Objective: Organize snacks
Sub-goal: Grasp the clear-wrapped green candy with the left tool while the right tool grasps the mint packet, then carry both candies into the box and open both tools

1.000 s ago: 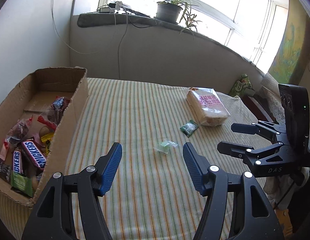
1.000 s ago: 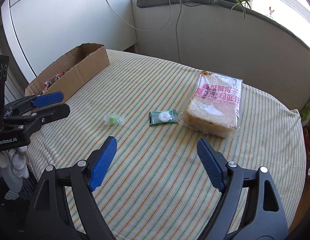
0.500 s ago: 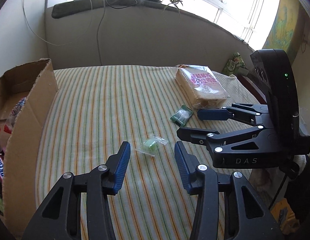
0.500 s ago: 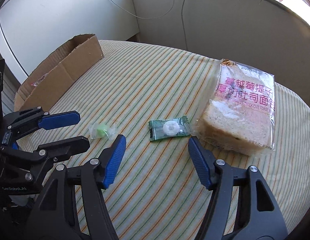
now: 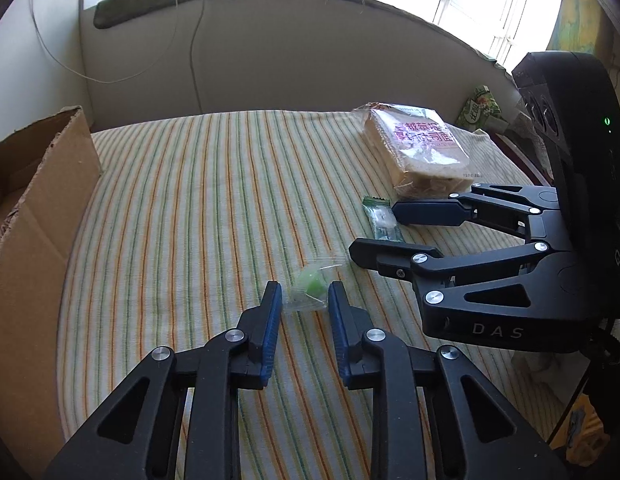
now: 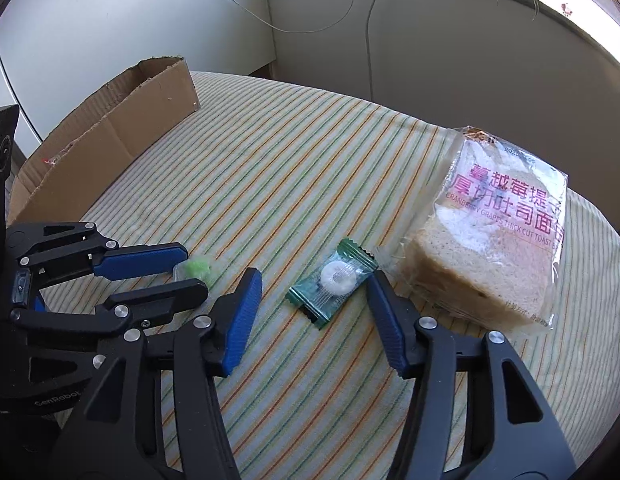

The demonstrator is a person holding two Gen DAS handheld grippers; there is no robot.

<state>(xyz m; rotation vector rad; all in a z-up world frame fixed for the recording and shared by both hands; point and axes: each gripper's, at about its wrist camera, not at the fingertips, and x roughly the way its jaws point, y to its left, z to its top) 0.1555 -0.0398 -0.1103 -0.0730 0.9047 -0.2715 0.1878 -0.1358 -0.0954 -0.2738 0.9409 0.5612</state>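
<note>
Left wrist view: your left gripper (image 5: 304, 298) is pinching clear-wrapped green candy (image 5: 311, 282) on striped tablecloth (image 5: 214, 200), jaws having just been closing onto it. Cardboard box (image 5: 42, 200) is sitting at left.

Right wrist view: your right gripper (image 6: 311, 292) is straddling green mint packet (image 6: 333, 278), jaws having just been closing, near pad touching packet corner, far pad clear. Bagged bread (image 6: 493, 240) is lying just beside it.

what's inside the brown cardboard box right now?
The brown cardboard box shows only a red scrap at its rim; its wall hides the rest in both views.
</note>
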